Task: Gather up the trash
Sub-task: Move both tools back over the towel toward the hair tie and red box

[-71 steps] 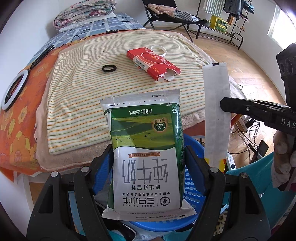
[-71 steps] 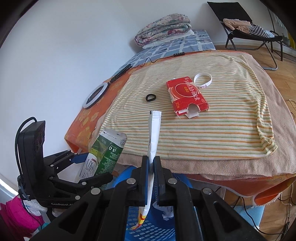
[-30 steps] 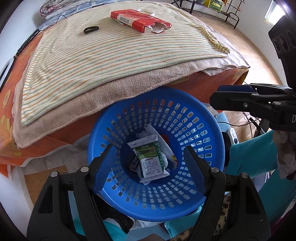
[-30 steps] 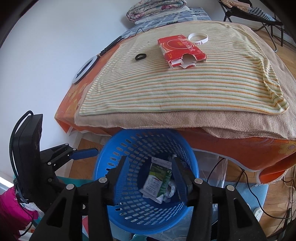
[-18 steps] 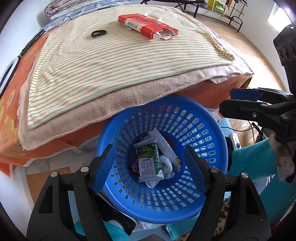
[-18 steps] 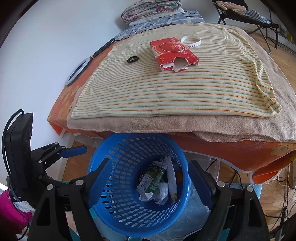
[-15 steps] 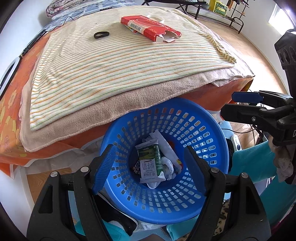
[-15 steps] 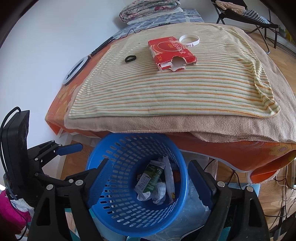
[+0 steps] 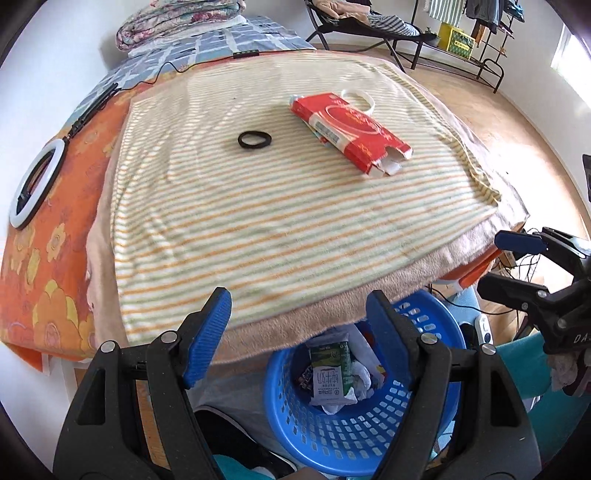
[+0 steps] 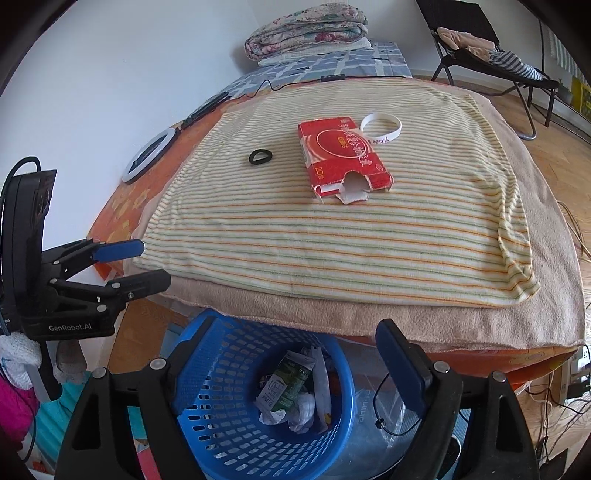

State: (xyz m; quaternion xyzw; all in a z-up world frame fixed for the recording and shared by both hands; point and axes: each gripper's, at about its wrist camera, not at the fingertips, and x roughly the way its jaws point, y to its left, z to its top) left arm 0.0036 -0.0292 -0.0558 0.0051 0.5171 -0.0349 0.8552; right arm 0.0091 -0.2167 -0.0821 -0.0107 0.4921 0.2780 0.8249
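Observation:
A torn red carton (image 9: 349, 126) (image 10: 341, 158) lies on the striped blanket (image 9: 280, 206) (image 10: 332, 236), with a white wristband (image 9: 357, 98) (image 10: 380, 124) behind it and a black hair tie (image 9: 254, 139) (image 10: 260, 156) to its left. The blue basket (image 9: 369, 417) (image 10: 258, 417) at the bed's foot holds a green milk carton (image 9: 328, 373) (image 10: 282, 380), a white wrapper and crumpled paper. My left gripper (image 9: 299, 328) (image 10: 140, 262) is open and empty above the blanket's near edge. My right gripper (image 10: 291, 354) (image 9: 506, 258) is open and empty over the basket.
An orange flowered sheet (image 9: 48, 229) carries a white ring light (image 9: 33, 184) (image 10: 149, 155) and a black cable. Folded quilts (image 10: 306, 26) lie at the bed's head. A folding chair (image 10: 491, 48) and wooden floor are at the right. Cables lie under the bed's right corner.
Both grippers let the milk carton and the white wrapper fall into the basket. They have since risen and tilted up, so the bed top fills the views.

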